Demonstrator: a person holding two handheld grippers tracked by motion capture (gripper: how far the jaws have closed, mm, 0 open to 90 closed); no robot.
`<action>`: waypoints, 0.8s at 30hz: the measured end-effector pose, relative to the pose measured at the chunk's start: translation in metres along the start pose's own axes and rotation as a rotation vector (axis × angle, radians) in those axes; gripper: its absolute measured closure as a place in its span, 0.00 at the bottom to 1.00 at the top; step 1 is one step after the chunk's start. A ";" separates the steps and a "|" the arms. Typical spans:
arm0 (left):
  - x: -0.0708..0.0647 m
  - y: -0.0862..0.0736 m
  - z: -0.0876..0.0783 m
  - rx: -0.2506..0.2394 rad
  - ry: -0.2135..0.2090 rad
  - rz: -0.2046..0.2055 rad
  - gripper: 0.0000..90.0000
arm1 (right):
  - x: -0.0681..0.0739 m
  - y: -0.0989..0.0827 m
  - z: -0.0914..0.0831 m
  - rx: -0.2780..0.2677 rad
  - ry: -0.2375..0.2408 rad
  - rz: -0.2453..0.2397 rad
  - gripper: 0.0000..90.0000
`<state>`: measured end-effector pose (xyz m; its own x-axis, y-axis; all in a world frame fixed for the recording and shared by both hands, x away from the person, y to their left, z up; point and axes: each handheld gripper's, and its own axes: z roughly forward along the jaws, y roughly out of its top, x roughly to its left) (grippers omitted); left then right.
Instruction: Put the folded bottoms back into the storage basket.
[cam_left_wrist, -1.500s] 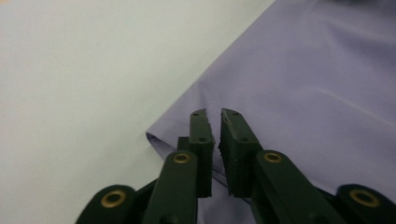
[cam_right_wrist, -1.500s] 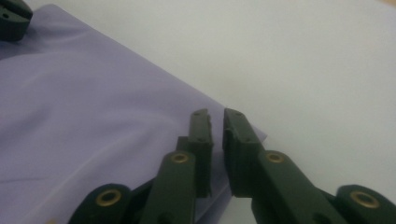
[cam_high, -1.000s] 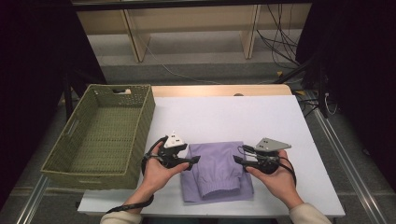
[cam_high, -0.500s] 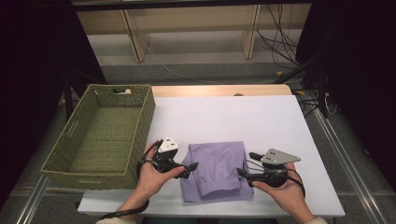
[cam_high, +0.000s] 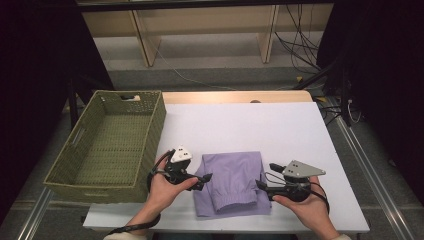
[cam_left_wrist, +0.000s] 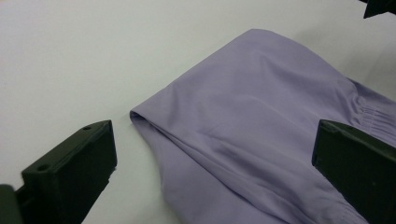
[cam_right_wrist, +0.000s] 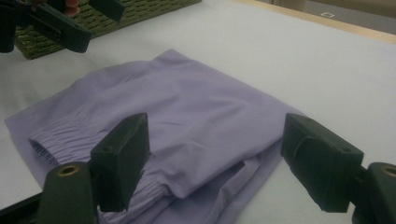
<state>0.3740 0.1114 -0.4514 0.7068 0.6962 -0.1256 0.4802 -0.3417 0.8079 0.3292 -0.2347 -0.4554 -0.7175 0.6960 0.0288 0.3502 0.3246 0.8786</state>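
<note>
High view: our left gripper (cam_high: 206, 178) and right gripper (cam_high: 262, 186), jaws just opened wide and empty, flank the folded lilac fabric garment (cam_high: 232, 182) on the white counter (cam_high: 250, 127). We judge each should close low on every layer of its edge before lifting.

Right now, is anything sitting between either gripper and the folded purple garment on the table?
Nothing visible does. The left gripper and right gripper flank the folded purple garment with open jaws, and only bare white table lies in the gaps. The green basket stands off to the left, out of both paths.
</note>
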 end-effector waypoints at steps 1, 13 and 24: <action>0.000 0.000 0.000 0.002 -0.004 0.000 0.00 | 0.000 0.000 0.000 -0.002 -0.003 0.002 0.27; -0.001 -0.004 0.006 0.047 0.010 -0.022 0.00 | 0.001 -0.005 -0.005 0.015 -0.019 0.003 0.25; -0.003 -0.007 0.013 0.087 0.009 -0.031 0.00 | -0.002 -0.011 -0.010 0.022 -0.018 0.003 0.24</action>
<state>0.3757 0.1033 -0.4640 0.6867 0.7125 -0.1441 0.5452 -0.3737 0.7504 0.3205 -0.2461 -0.4603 -0.7054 0.7085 0.0228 0.3658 0.3363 0.8678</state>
